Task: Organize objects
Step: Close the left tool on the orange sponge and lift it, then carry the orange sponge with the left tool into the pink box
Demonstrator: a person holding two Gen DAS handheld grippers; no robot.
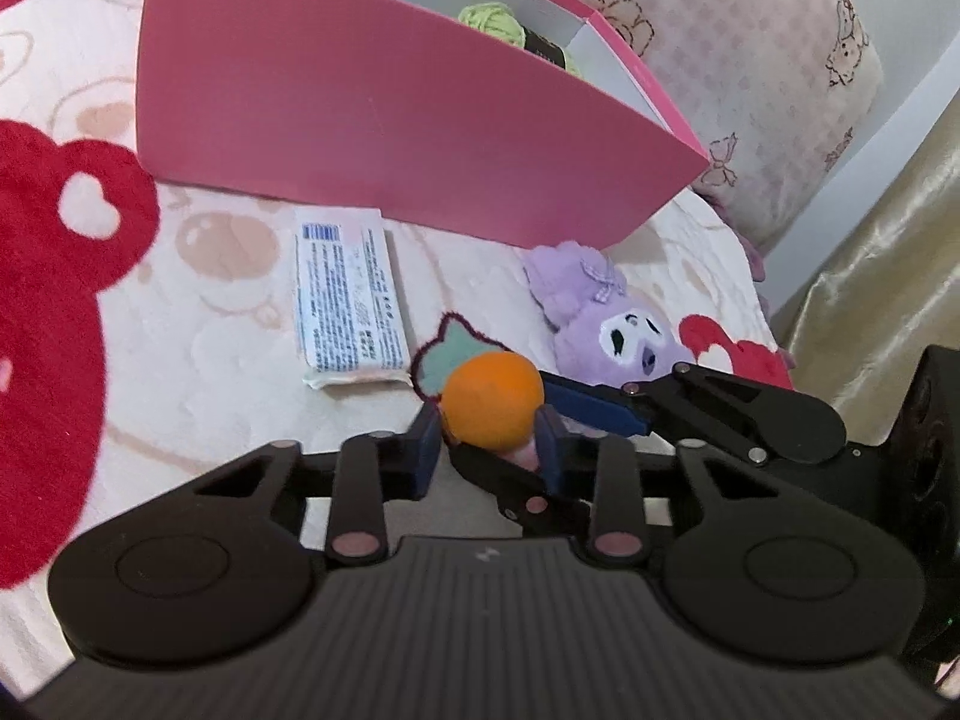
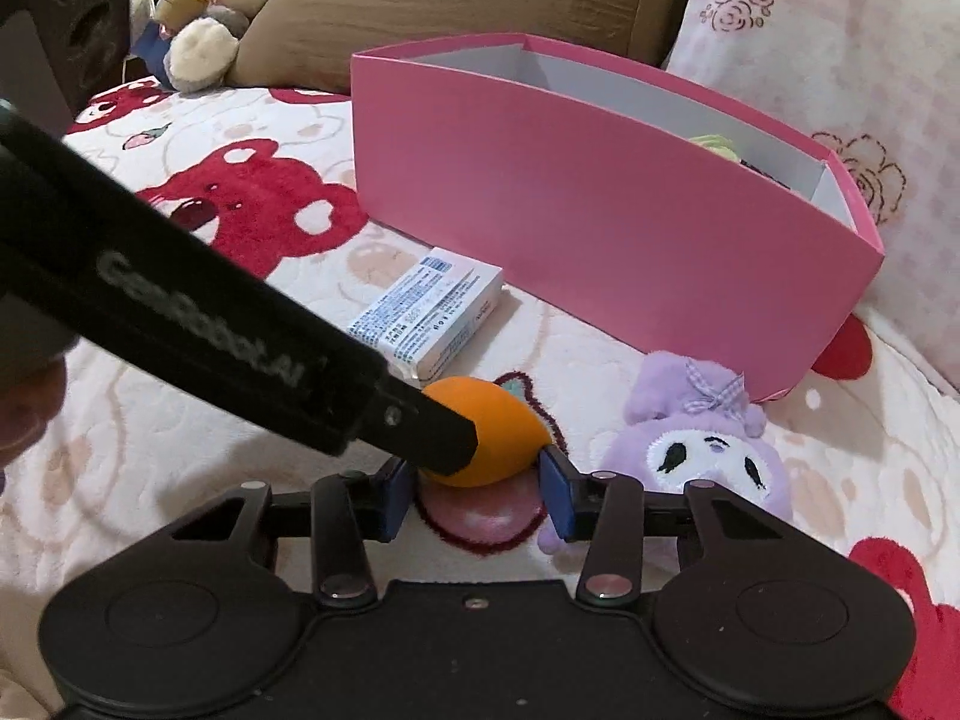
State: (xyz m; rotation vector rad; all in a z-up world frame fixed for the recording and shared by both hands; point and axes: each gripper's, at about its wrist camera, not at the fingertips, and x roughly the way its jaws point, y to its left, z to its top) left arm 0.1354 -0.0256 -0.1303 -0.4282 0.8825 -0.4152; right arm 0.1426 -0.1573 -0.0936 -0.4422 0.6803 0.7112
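Both claws meet at one small orange ball (image 1: pixel 493 399) that sits on the soft blanket (image 1: pixel 198 360) with red bears on it. The ball is close to the cameras, in the middle of both views.

In the left wrist view, the left claw (image 1: pixel 489 447) has its two blue pads on either side of the ball and pinches it. The right claw (image 1: pixel 576 414) comes in from the right side, with one blue finger (image 1: pixel 591 405) reaching to the ball.

In the right wrist view, the ball (image 2: pixel 498 441) lies between the right claw's (image 2: pixel 477 492) blue pads. The right pad touches it, but the left side is hidden behind the black left claw, so I cannot tell if this claw is squeezing.

A white packet (image 1: pixel 348 294) lies just behind the ball, to the left. A purple plush toy (image 1: pixel 606 315) lies to the right. The pink box (image 1: pixel 390 108) stands farther back, with green yarn (image 1: pixel 489 21) inside.
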